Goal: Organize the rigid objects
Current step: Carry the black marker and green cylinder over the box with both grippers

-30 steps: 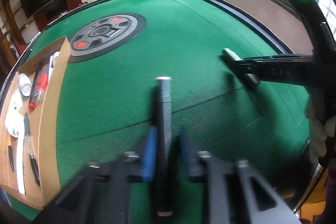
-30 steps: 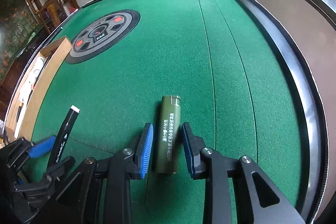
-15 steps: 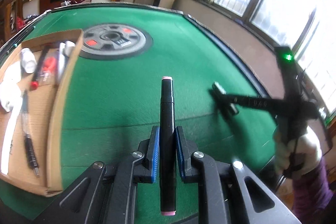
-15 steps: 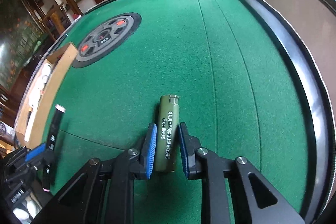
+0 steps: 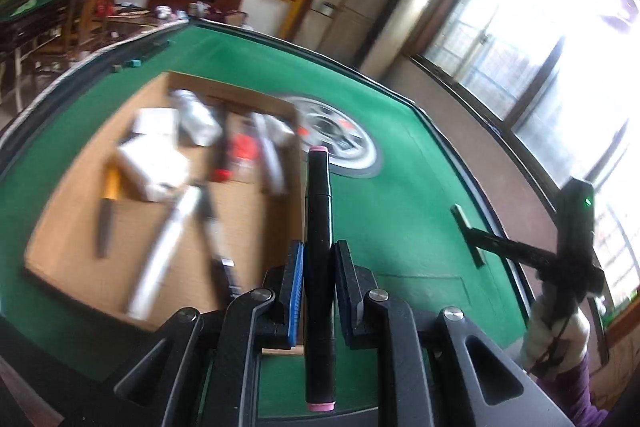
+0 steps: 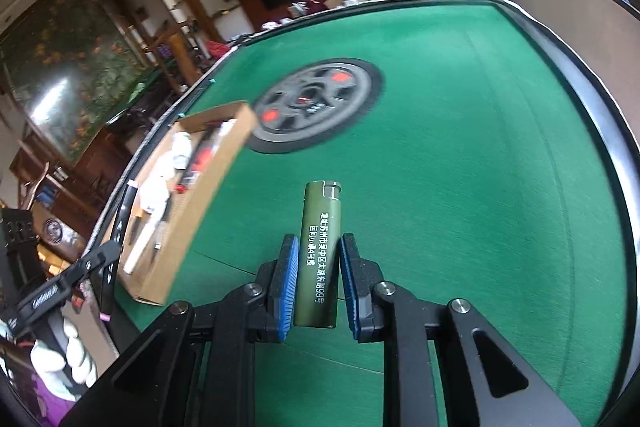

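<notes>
My left gripper (image 5: 318, 259) is shut on a black marker (image 5: 318, 227) with pink end caps and holds it above the right edge of a shallow cardboard box (image 5: 248, 227). My right gripper (image 6: 319, 259) is shut on an olive green lighter (image 6: 320, 247) with white lettering, lifted above the green felt. The box (image 6: 200, 211) lies to the left in the right wrist view, with pens, a red-handled tool and white items inside. The right gripper also shows in the left wrist view (image 5: 468, 235), far right.
A round grey disc with red marks (image 6: 316, 103) lies on the green felt table (image 6: 480, 147) beyond the box; it also shows in the left wrist view (image 5: 340, 139). The table has a raised black rim (image 6: 608, 131). Shelves and a TV stand behind.
Both grippers have lifted off the felt with their objects. The left gripper swung left over the box; the right gripper rose and tilted up with the lighter.
</notes>
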Demonstrator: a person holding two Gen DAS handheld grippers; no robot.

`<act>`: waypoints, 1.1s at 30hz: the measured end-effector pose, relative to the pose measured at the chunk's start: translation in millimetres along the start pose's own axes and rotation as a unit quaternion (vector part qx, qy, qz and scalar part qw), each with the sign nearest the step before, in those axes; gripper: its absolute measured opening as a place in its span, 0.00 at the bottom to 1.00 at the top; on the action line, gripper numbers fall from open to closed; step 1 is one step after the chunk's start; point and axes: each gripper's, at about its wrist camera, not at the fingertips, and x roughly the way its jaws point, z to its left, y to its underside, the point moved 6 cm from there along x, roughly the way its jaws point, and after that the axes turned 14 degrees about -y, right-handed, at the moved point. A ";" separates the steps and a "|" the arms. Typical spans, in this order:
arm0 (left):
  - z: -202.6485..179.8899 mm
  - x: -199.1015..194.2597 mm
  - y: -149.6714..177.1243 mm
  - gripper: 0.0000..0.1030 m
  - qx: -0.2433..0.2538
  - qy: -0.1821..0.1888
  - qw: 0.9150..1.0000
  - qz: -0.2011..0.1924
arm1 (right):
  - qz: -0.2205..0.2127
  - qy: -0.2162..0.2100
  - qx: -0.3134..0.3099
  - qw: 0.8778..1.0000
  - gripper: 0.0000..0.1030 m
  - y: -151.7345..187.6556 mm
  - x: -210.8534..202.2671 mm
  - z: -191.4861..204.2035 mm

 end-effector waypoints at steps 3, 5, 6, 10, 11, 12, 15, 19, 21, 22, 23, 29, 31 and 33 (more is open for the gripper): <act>36.1 5.3 -9.2 0.14 -0.024 -0.037 0.999 0.005 | 0.006 -0.013 -0.012 1.000 0.20 -4.0 8.6 19.7; 58.7 11.4 -14.9 0.14 -0.035 -0.060 0.998 0.012 | 0.011 -0.022 -0.021 0.999 0.20 -6.7 16.7 34.6; 67.2 14.3 -17.4 0.14 -0.037 -0.072 0.997 0.013 | 0.014 -0.025 -0.025 0.999 0.20 -7.9 19.5 40.4; 99.5 31.7 -25.2 0.14 -0.052 -0.113 0.992 0.021 | 0.029 -0.040 -0.037 0.998 0.20 -10.5 36.8 65.6; 106.3 36.8 -25.3 0.14 -0.056 -0.118 0.991 0.025 | 0.033 -0.044 -0.040 0.998 0.20 -9.7 40.9 70.8; 114.0 42.5 -26.1 0.14 -0.062 -0.121 0.990 0.031 | 0.038 -0.046 -0.043 0.997 0.20 -9.9 45.9 76.7; 123.2 54.3 -26.9 0.15 -0.068 -0.121 0.989 0.042 | 0.053 -0.051 -0.057 0.996 0.20 -9.8 62.7 94.8; 115.8 62.9 -25.4 0.15 -0.045 -0.122 0.990 0.055 | 0.078 -0.061 -0.070 0.993 0.20 -9.3 89.6 120.6; 112.0 67.5 -21.0 0.15 -0.034 -0.120 0.990 0.066 | 0.091 -0.062 -0.075 0.991 0.20 -8.6 104.9 131.7; 110.1 69.5 -16.5 0.15 -0.031 -0.120 0.990 0.074 | 0.097 -0.062 -0.077 0.990 0.20 -8.3 112.1 135.6; 109.5 70.5 -11.9 0.16 -0.033 -0.116 0.990 0.079 | 0.104 -0.058 -0.081 0.990 0.20 -8.0 121.3 140.9; 107.1 50.7 -6.9 0.31 -0.035 -0.094 0.994 0.048 | 0.137 -0.021 -0.103 0.985 0.20 -7.6 167.0 153.7; 107.8 39.7 -6.5 0.50 -0.039 -0.093 0.994 0.033 | 0.144 -0.007 -0.109 0.983 0.20 -6.8 179.2 155.5; 110.0 29.6 -5.4 0.59 -0.045 -0.095 0.994 0.019 | 0.149 0.005 -0.114 0.982 0.20 -3.8 188.5 156.9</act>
